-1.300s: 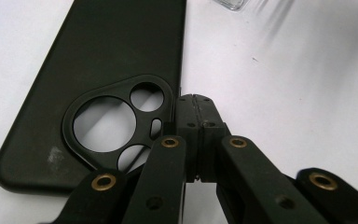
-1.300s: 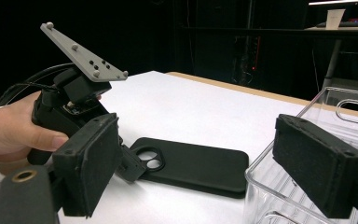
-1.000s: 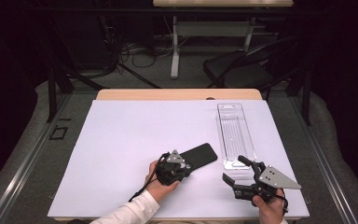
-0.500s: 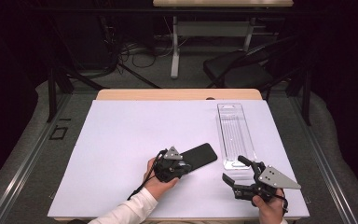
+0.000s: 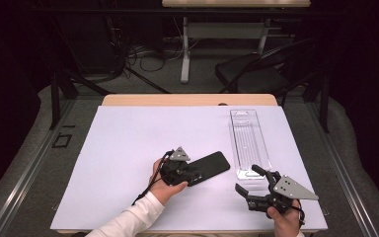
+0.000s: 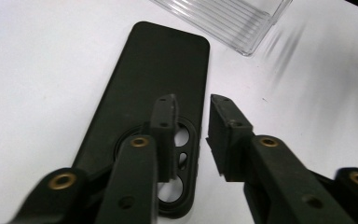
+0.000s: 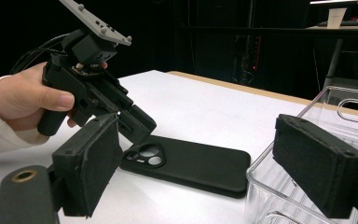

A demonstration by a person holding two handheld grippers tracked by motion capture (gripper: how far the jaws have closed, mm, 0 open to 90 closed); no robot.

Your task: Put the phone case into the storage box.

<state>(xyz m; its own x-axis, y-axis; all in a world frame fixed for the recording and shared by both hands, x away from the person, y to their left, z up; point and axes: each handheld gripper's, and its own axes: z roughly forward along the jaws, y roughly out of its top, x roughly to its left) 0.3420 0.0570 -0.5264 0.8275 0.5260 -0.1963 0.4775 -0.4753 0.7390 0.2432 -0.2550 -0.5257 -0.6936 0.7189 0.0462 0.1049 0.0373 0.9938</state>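
Observation:
A black phone case lies flat on the white table top, camera cutout toward my left gripper. In the left gripper view the left gripper hovers just over the cutout end of the case. Its jaws have just been opening; a narrow gap stands between them and nothing is pinched there. My right gripper rests near the front right with its jaws wide apart and nothing between them. From the right gripper view, the case and the left gripper lie ahead of the right gripper.
A clear plastic tray lies lengthwise on the right of the table, its near end close to the right gripper. It is also at the top of the left gripper view, as tray. A chair and desk legs stand beyond the far edge.
The left gripper's jaws have parted at the case's cutout end and the hand has lifted slightly. The case stays on the table. The right gripper has not moved.

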